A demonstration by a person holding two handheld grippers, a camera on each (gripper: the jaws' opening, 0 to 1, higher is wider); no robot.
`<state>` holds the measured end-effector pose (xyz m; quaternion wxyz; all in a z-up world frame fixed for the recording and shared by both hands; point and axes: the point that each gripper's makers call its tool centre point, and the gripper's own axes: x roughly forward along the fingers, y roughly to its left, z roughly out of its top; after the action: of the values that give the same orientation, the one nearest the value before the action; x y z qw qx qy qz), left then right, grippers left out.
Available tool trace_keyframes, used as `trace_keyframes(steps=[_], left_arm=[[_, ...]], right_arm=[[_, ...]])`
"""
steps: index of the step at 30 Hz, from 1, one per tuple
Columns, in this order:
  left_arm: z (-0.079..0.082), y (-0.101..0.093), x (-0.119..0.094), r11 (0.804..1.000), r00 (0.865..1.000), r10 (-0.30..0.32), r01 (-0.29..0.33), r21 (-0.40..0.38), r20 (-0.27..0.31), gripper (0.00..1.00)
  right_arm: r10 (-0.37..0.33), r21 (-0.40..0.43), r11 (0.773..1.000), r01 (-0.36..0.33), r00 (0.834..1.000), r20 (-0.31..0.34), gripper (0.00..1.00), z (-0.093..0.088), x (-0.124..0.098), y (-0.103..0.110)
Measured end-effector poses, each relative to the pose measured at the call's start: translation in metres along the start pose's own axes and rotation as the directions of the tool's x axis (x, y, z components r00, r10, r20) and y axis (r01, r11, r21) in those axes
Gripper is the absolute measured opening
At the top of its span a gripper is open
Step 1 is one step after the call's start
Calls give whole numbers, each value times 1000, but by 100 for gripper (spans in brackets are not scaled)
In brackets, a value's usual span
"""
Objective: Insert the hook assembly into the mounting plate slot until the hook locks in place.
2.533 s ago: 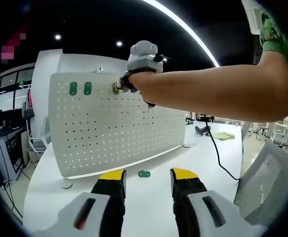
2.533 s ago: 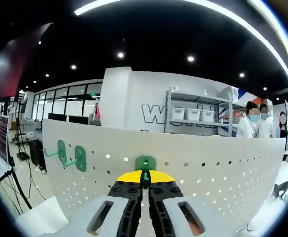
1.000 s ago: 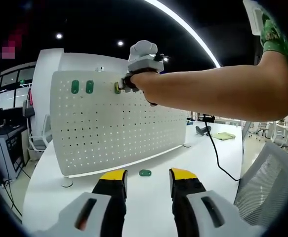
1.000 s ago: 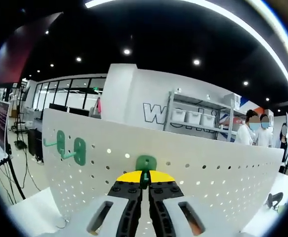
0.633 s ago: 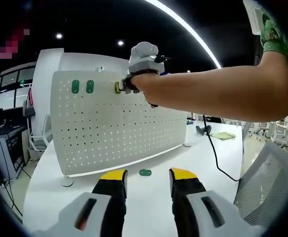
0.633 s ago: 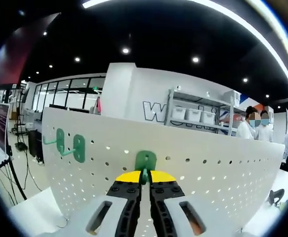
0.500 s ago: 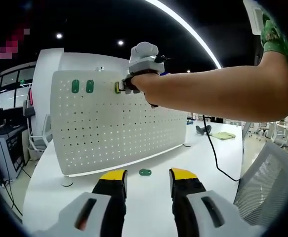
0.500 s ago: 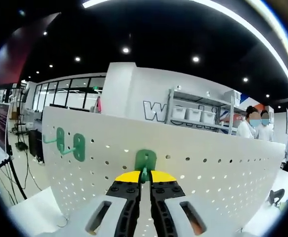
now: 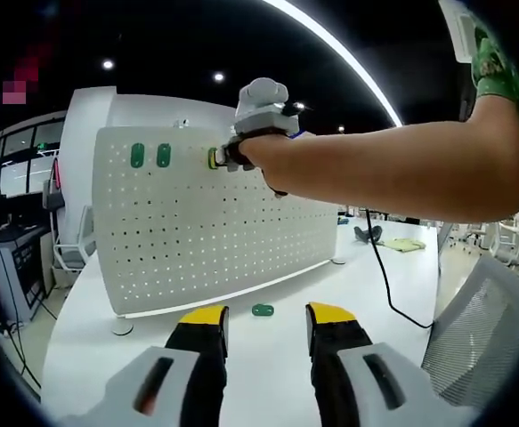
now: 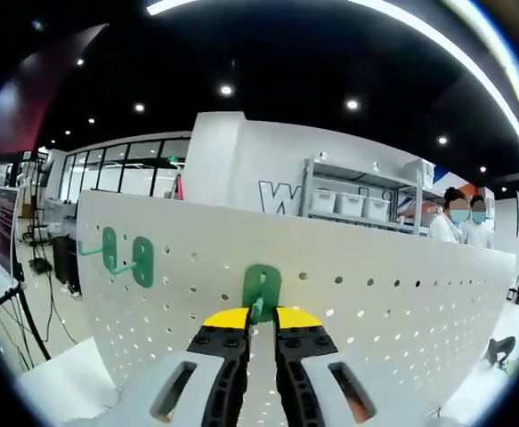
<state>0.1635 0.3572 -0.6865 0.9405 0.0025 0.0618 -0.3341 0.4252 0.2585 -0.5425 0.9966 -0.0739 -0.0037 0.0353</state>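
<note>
The insertion step was judged to be at or near its end. In the right gripper view the green hook [image 10: 262, 291] was seen at frame centre, its flat plate lying against the white pegboard [image 10: 393, 311] near the top row of holes. The right gripper [image 10: 258, 318] was placed just below it, jaws parted by a narrow gap around the hook's stem; whether the stem was gripped or free could not be told.

Two more green hooks [image 10: 125, 256] were noted at the left of the frame, already hung on the board.

In the left gripper view the left gripper [image 9: 263, 316] was held low at the bottom centre, jaws wide and empty, above the white table [image 9: 268, 365]. A spare green hook [image 9: 262, 310] lay on the table between the jaw tips.

Next move, as judged: the seating is to be confirmed, then the jaws are to be opened further and drawn straight back.
</note>
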Motion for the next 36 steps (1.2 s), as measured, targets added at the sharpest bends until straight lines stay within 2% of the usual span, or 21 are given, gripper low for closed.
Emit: trace_keyframes(steps=[9,19,36], left_arm=[[5,0,-1,1000,1000,8,-8,8,6,36],[21,11,-6,998,999,41,-42,37,26,38],[66,30,-22,989,987,127,-134,60,99,43]], right_arm=[[7,6,1000,-7,1000,10,14,2,-4,-1],[16,2,1000,-17,1000,15,18,2,-16,-9],[109,55,992,-111,993,47,27,11,-72,-25]])
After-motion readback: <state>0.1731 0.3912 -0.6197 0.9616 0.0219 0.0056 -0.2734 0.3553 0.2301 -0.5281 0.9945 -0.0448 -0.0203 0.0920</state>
